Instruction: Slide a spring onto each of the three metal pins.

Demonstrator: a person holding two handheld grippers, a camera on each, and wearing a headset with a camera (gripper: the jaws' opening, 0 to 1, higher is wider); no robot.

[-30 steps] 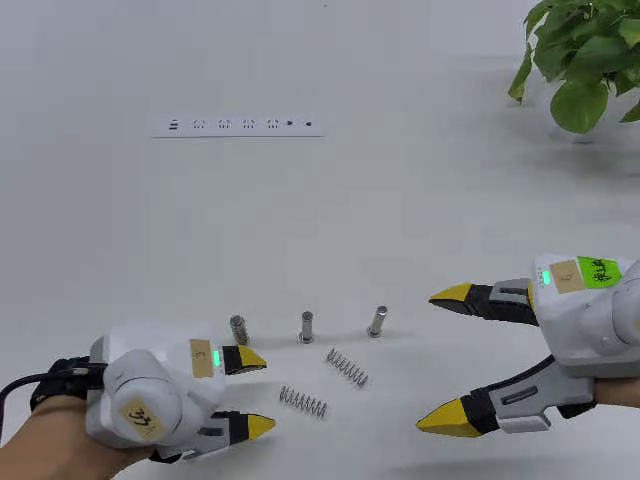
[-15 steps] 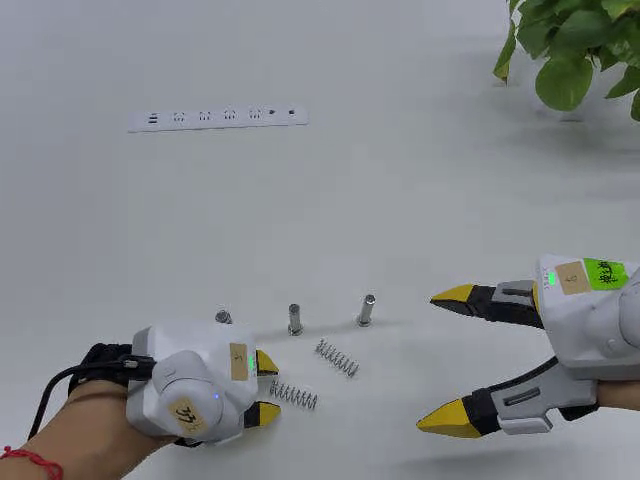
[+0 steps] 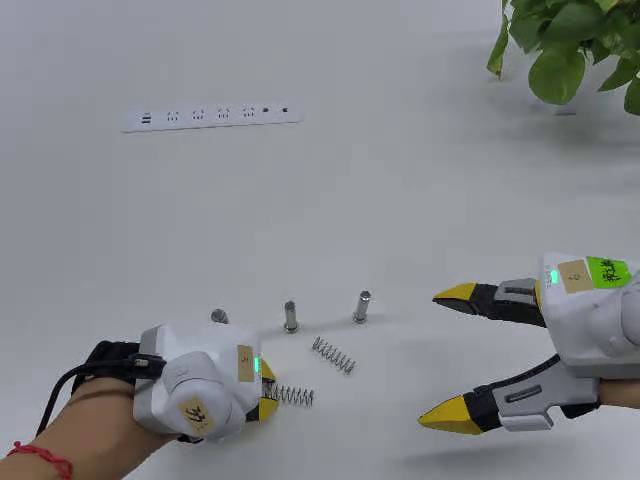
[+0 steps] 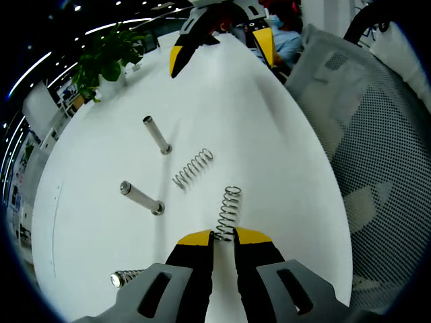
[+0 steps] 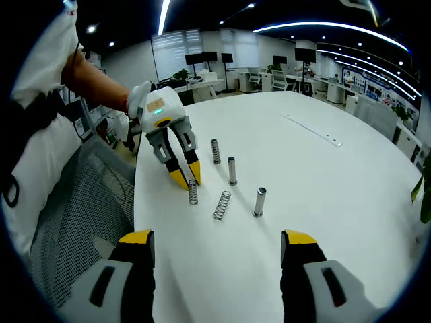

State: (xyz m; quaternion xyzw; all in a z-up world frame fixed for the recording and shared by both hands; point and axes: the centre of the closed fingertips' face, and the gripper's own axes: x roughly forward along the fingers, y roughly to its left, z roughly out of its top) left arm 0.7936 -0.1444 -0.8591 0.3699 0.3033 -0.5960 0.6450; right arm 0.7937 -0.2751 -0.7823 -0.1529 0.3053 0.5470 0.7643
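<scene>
Three short metal pins stand in a row on the white table: the left pin [image 3: 219, 316] [image 4: 128, 276] wears a spring, while the middle pin [image 3: 290, 316] [image 4: 140, 197] and the right pin [image 3: 362, 306] [image 4: 156, 134] are bare. One loose spring [image 3: 333, 355] [image 4: 193, 168] lies in front of them. My left gripper [image 3: 267, 391] [image 4: 224, 236] is shut on the near end of the other spring [image 3: 292, 395] [image 4: 229, 205], which lies flat on the table. My right gripper [image 3: 450, 355] [image 5: 219, 237] hovers wide open to the right, holding nothing.
A white power strip [image 3: 210, 115] lies far back on the table. A leafy plant [image 3: 570, 45] stands at the back right. A mesh chair [image 4: 377, 168] sits just off the table's near edge.
My left gripper has moved forward and right to the nearer spring and closed its jaws on the spring's end. The right gripper has hardly moved.
</scene>
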